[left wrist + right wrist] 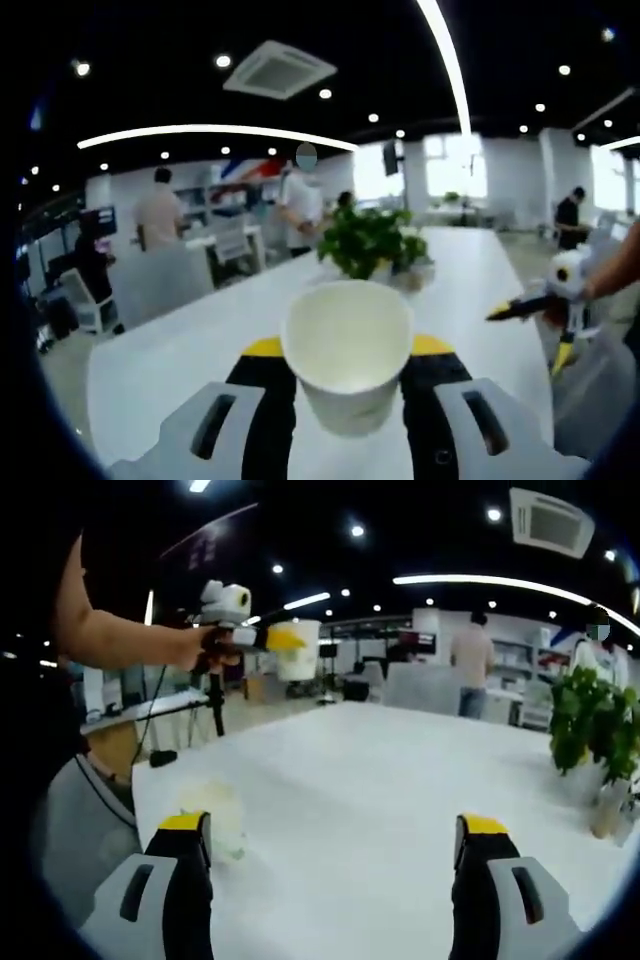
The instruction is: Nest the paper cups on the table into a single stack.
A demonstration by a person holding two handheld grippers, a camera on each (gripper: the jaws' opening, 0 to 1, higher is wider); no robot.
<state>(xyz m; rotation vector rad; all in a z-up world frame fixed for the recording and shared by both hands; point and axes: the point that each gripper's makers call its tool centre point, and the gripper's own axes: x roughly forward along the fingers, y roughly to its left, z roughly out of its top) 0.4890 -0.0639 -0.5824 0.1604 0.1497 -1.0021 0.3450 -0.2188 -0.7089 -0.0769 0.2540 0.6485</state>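
Between left gripper (345, 385) jaws: paper cup (347, 360) clamped, mouth up, lifted clear of table (180, 360). Thin wall could crumple or slip if squeeze wrong. Right gripper (335, 865) spread wide, holding nothing; blurry pale cup-like shape (215, 815) just beside its left jaw.

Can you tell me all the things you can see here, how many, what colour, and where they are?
paper cup: one, white, held up between the left gripper's jaws
second cup: one, pale and blurry, on the table beside the right gripper's left jaw
table: one, white, long
potted plant: one, green, on the table's far part
chairs: a few, pale, beside the table
people: several, standing far back
ceiling lights: many, white, overhead
left gripper: one, black with yellow tips, shut on the paper cup
right gripper: one, black with yellow tips, open above the table
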